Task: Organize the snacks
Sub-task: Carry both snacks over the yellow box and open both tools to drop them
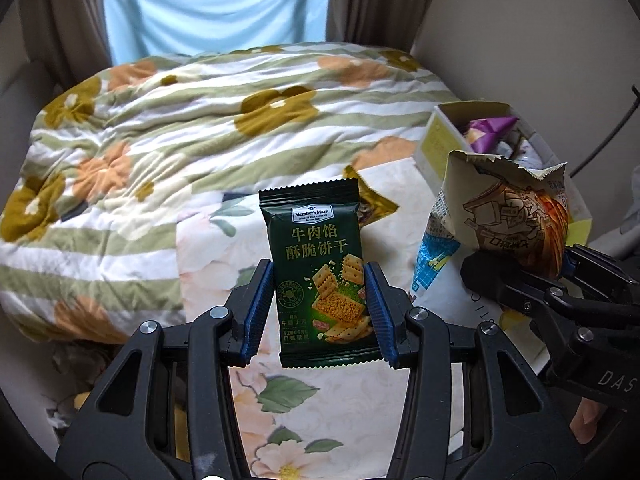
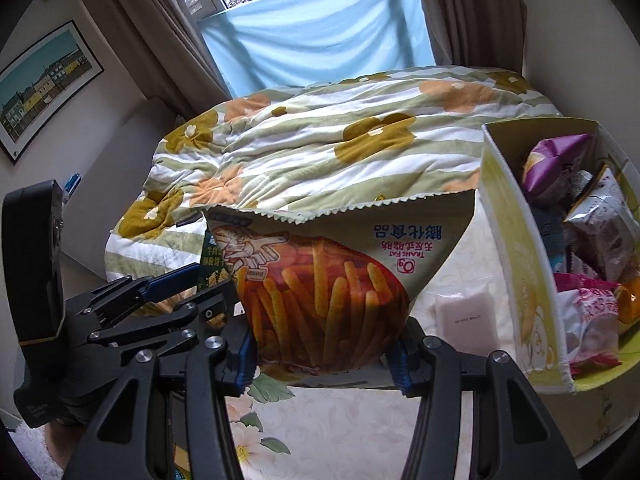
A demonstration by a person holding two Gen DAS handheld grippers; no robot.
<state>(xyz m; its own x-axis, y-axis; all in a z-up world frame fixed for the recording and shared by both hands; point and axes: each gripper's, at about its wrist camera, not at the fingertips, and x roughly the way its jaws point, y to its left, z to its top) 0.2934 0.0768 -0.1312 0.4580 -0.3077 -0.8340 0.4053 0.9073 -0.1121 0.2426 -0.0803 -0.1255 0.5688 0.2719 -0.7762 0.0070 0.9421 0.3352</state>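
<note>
Floral quilt [image 1: 160, 128] on bed, curtained window [image 1: 216, 4].

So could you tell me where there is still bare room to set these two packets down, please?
Free: the pale floral cloth between the folded quilt and the yellow box, apart from a small white packet. The quilt top is bare too, but rumpled. Crowded: the box, piled with snack bags.

The chip bag [image 2: 320, 280] hides the right gripper's [image 2: 324, 354] pads; the snack box [image 2: 516, 264] runs off frame.
</note>
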